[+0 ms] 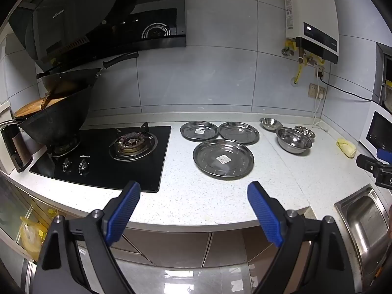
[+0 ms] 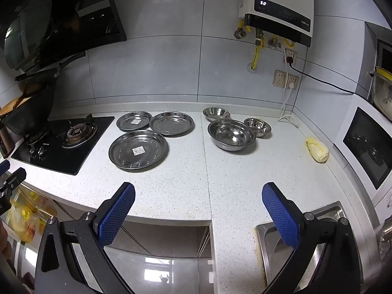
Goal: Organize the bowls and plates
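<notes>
Left wrist view: the left tongs (image 1: 193, 191) hang released and empty above the front edge of the surface (image 1: 186, 203), well short of the dishes. Three steel plates lie mid-surface beside the hob (image 1: 103, 156): the big plate (image 1: 223, 159) nearest the front, two smaller plates (image 1: 199, 130) (image 1: 238, 133) behind it, rims nearly touching. Their low, slick rims give the pads little to bite, so a plate could slip out and clatter, or be pushed toward the hob.

Right wrist view: the right tongs (image 2: 198, 191) are likewise spread wide, holding nothing, over the front edge near the sink (image 2: 274, 240). Three bowls cluster toward the back right: the large bowl (image 2: 231, 134), a small bowl (image 2: 216, 113) behind it, another (image 2: 257, 127) touching its side. Lifting one may drag or tip a neighbour. The cabbage (image 2: 316, 150) lies well apart.
</notes>
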`<state>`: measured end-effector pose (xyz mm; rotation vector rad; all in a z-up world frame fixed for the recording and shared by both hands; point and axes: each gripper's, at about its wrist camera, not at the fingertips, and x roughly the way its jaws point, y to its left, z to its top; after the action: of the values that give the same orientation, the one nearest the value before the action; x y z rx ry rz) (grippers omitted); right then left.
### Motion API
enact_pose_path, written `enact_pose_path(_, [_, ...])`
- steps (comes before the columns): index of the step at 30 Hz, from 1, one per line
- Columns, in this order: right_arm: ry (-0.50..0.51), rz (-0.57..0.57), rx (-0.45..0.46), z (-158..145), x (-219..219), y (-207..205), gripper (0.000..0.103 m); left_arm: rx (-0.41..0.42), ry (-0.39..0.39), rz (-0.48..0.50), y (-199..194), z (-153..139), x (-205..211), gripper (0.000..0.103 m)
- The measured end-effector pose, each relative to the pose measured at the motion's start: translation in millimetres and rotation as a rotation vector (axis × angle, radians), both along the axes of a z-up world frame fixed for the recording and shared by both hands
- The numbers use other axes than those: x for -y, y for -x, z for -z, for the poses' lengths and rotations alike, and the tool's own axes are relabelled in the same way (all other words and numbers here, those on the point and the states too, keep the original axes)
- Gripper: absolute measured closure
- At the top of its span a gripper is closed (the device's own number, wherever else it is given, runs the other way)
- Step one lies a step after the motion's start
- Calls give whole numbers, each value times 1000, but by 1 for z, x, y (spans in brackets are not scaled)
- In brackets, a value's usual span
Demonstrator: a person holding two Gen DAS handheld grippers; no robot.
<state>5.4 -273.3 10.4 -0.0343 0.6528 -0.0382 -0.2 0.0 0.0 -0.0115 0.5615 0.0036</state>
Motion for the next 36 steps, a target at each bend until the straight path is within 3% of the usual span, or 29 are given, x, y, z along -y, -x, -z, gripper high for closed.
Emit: enact_pose_path(36, [0, -4, -6, 2, 3, -3, 1, -19, 0, 2, -5, 7, 10, 13])
